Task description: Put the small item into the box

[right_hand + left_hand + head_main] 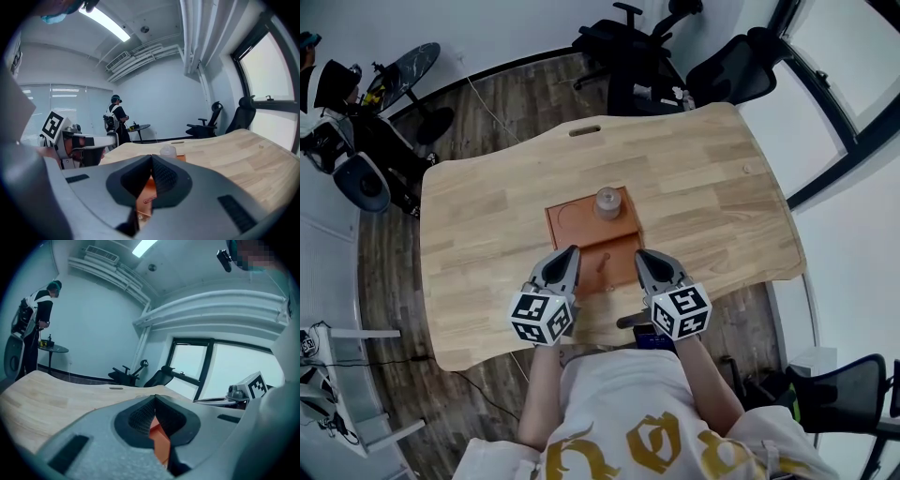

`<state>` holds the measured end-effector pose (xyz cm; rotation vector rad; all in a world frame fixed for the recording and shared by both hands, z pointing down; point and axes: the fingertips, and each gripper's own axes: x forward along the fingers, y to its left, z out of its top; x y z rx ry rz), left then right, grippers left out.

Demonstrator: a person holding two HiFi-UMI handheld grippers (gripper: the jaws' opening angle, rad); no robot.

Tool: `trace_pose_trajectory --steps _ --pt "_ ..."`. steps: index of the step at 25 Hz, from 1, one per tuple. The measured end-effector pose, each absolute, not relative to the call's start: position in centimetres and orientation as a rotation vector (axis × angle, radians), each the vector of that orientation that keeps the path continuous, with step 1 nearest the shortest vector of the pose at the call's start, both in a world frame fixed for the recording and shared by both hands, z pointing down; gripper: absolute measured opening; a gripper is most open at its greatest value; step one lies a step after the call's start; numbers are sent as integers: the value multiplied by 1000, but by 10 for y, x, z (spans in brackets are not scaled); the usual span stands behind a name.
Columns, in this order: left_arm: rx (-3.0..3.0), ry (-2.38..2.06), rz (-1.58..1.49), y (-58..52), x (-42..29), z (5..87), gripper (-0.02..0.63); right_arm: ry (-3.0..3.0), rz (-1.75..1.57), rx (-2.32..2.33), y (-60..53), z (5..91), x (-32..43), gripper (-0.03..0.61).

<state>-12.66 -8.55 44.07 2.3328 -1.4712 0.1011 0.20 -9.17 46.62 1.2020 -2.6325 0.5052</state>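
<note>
- Head view: an orange box (pixel 581 225) is seen in the middle of the tabletop (pixel 487 216), with the left gripper (pixel 566 264) and the right gripper (pixel 647 264) held just over its near edge.
- Left gripper view: the jaws of the left gripper (pixel 154 401) are pressed together at the tips, and nothing is pinched.
- Right gripper view: the jaws of the right gripper (pixel 151 160) are likewise closed on nothing.
- A small translucent item (pixel 607 202) is found at the box's far edge. Whether it rests inside cannot be told.
- A thin copper-coloured piece (pixel 150 200) is seen lying on the near orange panel.
- Nothing is being carried, so the task is judged to be either barely begun or already finished. Which of the two cannot be settled.
</note>
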Motion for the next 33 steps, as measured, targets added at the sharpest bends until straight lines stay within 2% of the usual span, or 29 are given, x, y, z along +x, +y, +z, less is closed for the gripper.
trace_pose_trajectory --steps 11,33 --pt "2367 -1426 94 -83 -117 437 9 -2631 435 1153 -82 457 -7 11" --pt "2332 -1446 69 -74 -142 438 9 -2589 432 1222 -85 461 -6 11"
